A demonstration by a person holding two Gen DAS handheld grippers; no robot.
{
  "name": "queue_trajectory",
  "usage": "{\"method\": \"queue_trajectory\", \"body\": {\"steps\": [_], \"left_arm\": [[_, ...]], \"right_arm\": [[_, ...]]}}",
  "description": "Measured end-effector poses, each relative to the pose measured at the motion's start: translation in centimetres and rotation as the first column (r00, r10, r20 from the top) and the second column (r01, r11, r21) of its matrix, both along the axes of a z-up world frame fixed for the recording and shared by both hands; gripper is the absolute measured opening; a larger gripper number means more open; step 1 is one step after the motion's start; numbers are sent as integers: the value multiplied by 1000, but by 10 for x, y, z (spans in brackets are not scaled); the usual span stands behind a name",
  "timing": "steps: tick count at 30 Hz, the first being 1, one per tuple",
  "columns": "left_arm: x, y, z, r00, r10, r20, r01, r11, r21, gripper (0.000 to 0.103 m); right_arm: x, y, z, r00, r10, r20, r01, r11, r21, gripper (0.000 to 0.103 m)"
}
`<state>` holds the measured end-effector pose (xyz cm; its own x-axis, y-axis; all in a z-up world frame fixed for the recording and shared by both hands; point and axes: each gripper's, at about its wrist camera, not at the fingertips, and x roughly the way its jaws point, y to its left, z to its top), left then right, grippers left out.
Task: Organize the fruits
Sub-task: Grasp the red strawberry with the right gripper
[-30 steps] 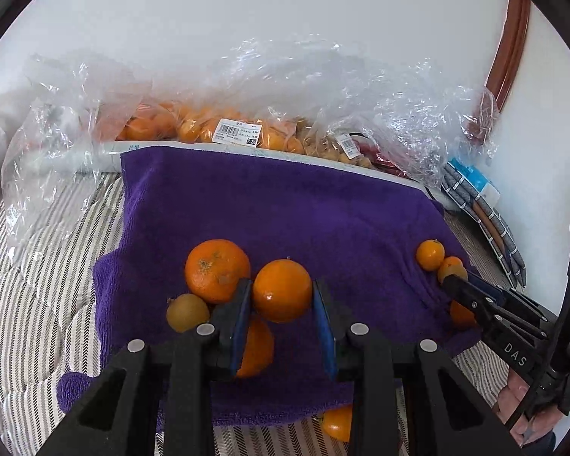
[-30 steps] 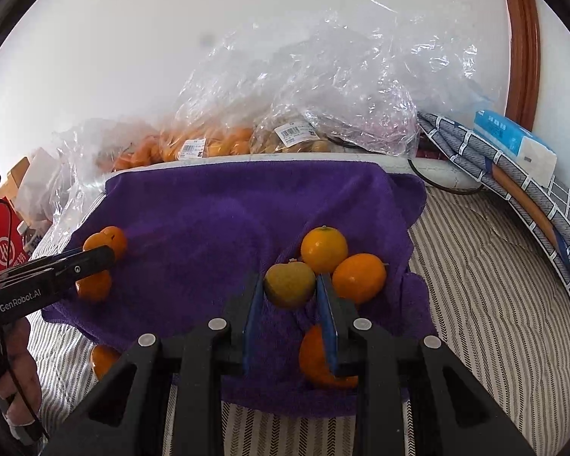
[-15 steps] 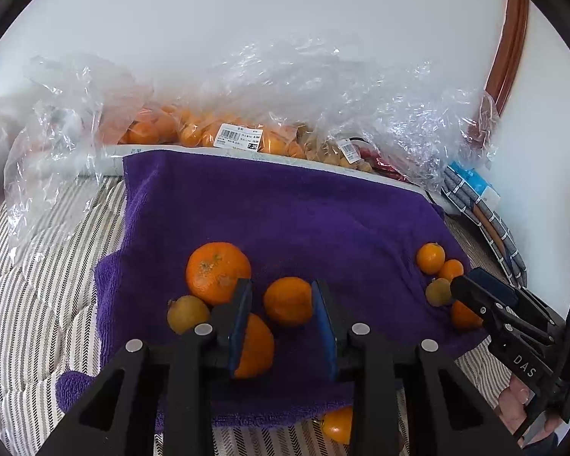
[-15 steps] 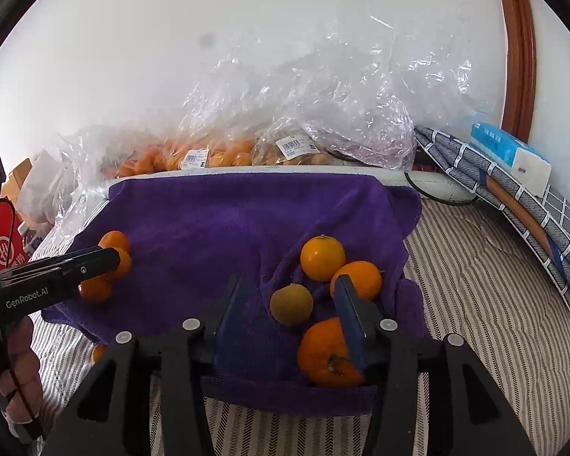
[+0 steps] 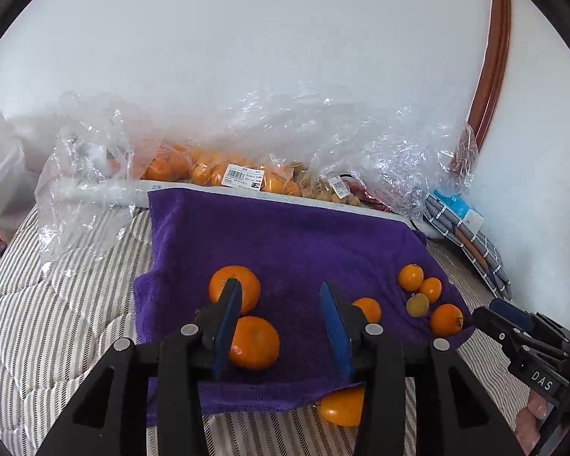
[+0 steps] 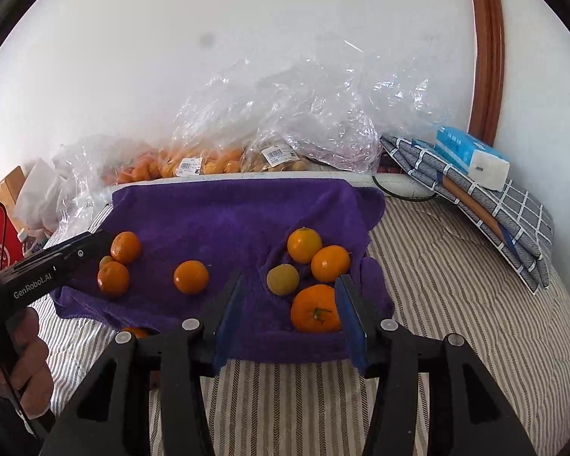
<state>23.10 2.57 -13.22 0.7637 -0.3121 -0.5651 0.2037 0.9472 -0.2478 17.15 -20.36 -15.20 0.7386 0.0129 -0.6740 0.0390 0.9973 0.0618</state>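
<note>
Fruits sit on a soft purple towel (image 6: pixel 228 212) spread over a striped bed (image 6: pixel 456 304). Right group: three round oranges (image 6: pixel 315 309) w/ a dull green-brown fruit (image 6: pixel 282 279) touching them. Left group: two oranges (image 5: pixel 233 288) close together; one orange (image 6: pixel 190 276) sits alone in the middle. Left claw (image 5: pixel 281 323) & right claw (image 6: pixel 288 311) are both wide open, holding nothing. Crinkly clear bags (image 6: pixel 304 121) of more fruit lie behind, by the wall. A folded checked cloth (image 6: pixel 494 205) w/ a tissue pack (image 6: pixel 471 152) sits at right.
</note>
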Motion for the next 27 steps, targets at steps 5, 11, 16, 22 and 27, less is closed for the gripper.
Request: {"method": "queue_trajectory", "body": {"steps": [5, 11, 16, 22, 27], "left_arm": [[-19, 40, -2, 995, 72, -65, -75, 997, -37, 45], [-49, 69, -11, 987, 135, -83, -133, 990, 39, 45], [-67, 83, -27, 989, 126, -76, -122, 991, 56, 45], [-63, 86, -41, 985, 110, -132, -104, 993, 52, 45], [-65, 77, -42, 988, 97, -122, -86, 992, 90, 45]], "right_arm": [[-18, 16, -7, 996, 58, -61, -54, 996, 68, 49], [-31, 55, -32, 981, 164, -99, -151, 981, 124, 39], [-31, 86, -47, 962, 239, -129, -223, 967, 126, 31], [-22, 101, -57, 954, 246, -172, -228, 967, 116, 30], [-17, 104, -60, 952, 248, -177, -234, 967, 99, 23]]}}
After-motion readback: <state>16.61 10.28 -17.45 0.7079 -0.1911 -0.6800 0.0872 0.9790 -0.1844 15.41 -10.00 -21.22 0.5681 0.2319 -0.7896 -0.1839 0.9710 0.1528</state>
